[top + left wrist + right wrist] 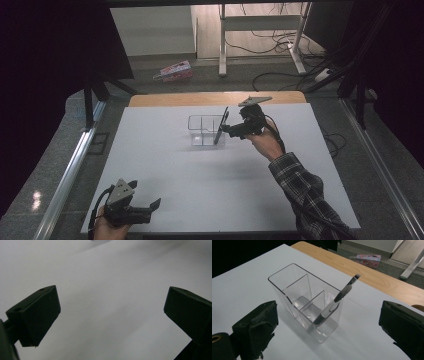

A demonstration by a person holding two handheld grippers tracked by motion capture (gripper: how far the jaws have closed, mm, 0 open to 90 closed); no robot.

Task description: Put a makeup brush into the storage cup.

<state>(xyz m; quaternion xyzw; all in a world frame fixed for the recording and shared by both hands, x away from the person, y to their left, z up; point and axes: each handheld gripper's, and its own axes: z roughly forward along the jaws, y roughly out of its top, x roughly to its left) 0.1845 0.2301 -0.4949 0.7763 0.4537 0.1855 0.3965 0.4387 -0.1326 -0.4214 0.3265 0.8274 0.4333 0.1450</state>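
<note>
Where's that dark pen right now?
The pen stands tilted inside the clear divided holder, in the compartment nearest the right gripper, whose open jaws sit just beside it on the white table.

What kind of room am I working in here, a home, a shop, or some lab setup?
Most likely a lab or recording workspace: a white-topped table flanked by metal rails, loose cables on the floor beyond, and dark curtains at the sides.
</note>
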